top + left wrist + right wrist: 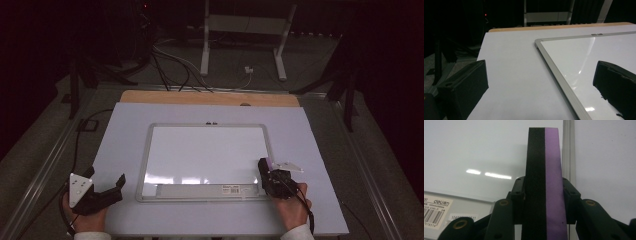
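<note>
Both my right gripper's (543, 195) jaws clamp a black-and-purple eraser (544, 170) upright over the whiteboard's (210, 150) lower right corner, beside its metal frame. My left gripper (107, 187) rests on the white surface (320, 150), jaws wide, empty.

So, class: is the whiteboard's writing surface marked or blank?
Blank. The whiteboard shows plain white with light glare and no writing, while the right gripper holds the eraser.

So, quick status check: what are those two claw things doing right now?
Right gripper shut on eraser, over whiteboard's lower right corner. Left gripper open, holding nothing, off board's left edge. Board surface blank, nothing in the way.
</note>
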